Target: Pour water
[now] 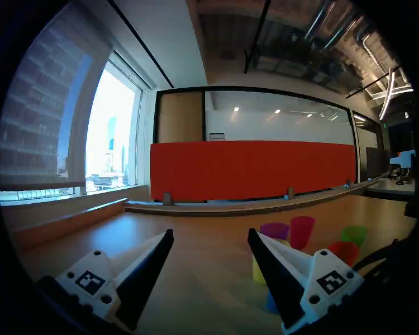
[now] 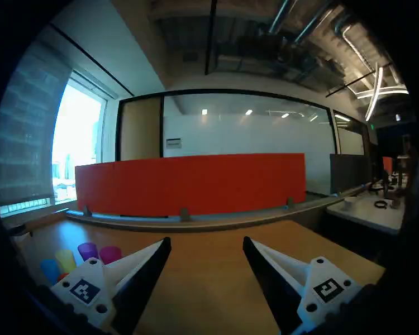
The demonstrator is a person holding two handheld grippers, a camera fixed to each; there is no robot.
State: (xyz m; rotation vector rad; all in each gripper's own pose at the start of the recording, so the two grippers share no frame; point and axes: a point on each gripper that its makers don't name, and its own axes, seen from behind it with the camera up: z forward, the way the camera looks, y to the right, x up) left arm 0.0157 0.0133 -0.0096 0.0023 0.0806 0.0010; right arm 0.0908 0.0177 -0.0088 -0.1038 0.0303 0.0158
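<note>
- Jaws of the left gripper, left gripper view: wide apart, nothing between them, held low over the wooden table.
- Cups, same view: a cluster of coloured plastic cups stands on the table, ahead and to the right of the gripper.
  - purple cup and magenta cup: side by side, upright, at the back of the cluster.
  - green cup: farthest right, upright.
  - red cup: in front of the green cup, its lower part hidden by the gripper's right-hand finger.
  - yellow cup and blue cup: nearest, mostly hidden behind that same finger.
- Surroundings, same view: red divider panel along the table's far edge; bright window at left.
- Jaws of the right gripper, right gripper view: likewise spread apart and holding nothing, low over the wooden table.
- Cups, same view: at far left, beside the gripper's left-hand finger, in a close group.
  - blue cup, yellow cup, purple cup, magenta cup: upright, lower parts hidden by the finger.
- Surroundings, same view: red divider panel across the far edge; white desk at right, apart from the wooden table.
</note>
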